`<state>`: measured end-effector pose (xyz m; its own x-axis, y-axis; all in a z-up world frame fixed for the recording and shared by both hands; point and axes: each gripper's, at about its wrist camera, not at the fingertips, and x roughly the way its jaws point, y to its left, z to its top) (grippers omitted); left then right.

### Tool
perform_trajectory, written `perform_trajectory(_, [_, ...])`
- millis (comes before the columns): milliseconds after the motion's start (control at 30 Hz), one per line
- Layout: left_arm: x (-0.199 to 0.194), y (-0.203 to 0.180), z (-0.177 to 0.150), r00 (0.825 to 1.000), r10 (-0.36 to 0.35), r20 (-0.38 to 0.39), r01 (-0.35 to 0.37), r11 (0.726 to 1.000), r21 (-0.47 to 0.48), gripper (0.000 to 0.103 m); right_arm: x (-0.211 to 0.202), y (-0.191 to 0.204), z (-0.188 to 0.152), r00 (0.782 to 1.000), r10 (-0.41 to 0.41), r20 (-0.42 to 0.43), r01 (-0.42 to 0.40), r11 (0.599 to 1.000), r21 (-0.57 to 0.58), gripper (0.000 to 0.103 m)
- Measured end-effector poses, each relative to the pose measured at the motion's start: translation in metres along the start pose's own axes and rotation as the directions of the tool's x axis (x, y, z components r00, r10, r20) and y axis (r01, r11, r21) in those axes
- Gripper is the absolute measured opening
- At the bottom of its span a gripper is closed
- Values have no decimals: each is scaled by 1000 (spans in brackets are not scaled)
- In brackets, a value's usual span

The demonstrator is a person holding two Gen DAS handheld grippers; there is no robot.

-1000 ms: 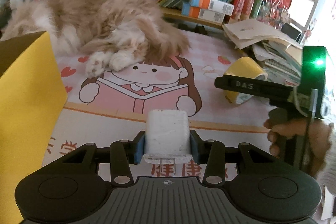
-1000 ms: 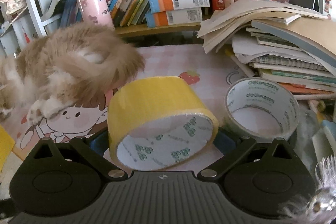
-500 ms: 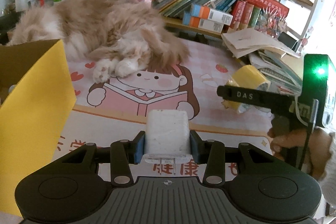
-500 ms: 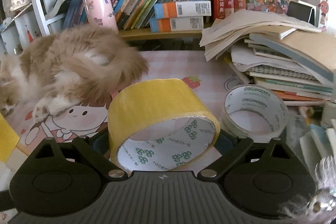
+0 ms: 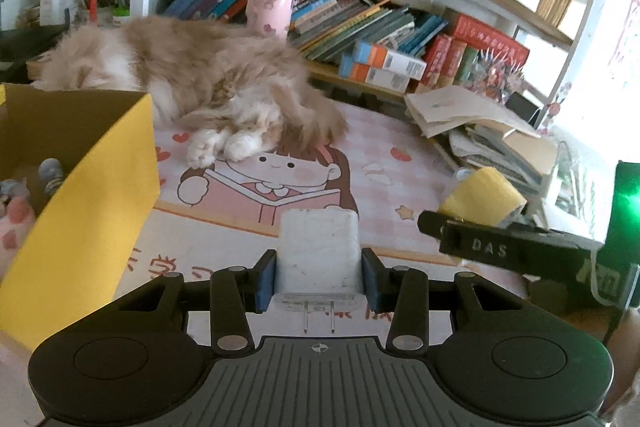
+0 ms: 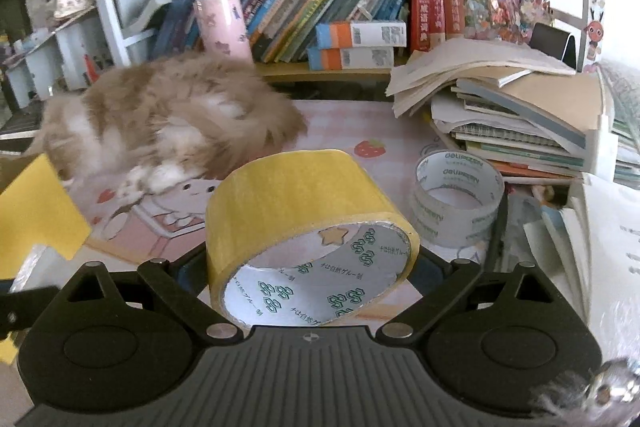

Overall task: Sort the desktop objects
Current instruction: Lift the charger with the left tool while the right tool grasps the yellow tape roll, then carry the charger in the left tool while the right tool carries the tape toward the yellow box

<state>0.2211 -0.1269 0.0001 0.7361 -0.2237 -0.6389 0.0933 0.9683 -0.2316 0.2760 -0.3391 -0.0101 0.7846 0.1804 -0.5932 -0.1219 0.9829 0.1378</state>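
My left gripper (image 5: 318,277) is shut on a white plug adapter (image 5: 318,251), its two metal prongs pointing back at the camera, held above the pink desk mat (image 5: 384,163). The right gripper (image 6: 312,263) is shut on a yellow tape roll (image 6: 296,203), lifted off the mat. In the left wrist view that roll (image 5: 480,197) and the right gripper's black body show at the right. An open yellow box (image 5: 92,203) stands at the left, its corner (image 6: 36,211) also in the right wrist view. A clear tape roll (image 6: 458,201) lies on the mat to the right.
A fluffy cat (image 5: 192,79) lies across the back of the mat. Behind it stand a pink tube (image 5: 270,7) and a shelf of books (image 5: 360,31). A stack of books and papers (image 6: 516,119) fills the right side. Small items lie inside the yellow box.
Both grippers have risen and drawn back with their loads. The yellow box's inside has come into the left wrist view, and its corner has entered the right wrist view.
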Motion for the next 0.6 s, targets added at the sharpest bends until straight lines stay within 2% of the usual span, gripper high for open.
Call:
perform_trajectory(367, [-54,16,-17,998,-57,38,58,998,-19,42,-71,31,-16,1000,17,25,-16,999,-30,97])
perform_trajectory(600, [-85,36,-32,996,-85,39,86,996,-31,42,-101,59,-28,999,23,37,-22,999,-30,97])
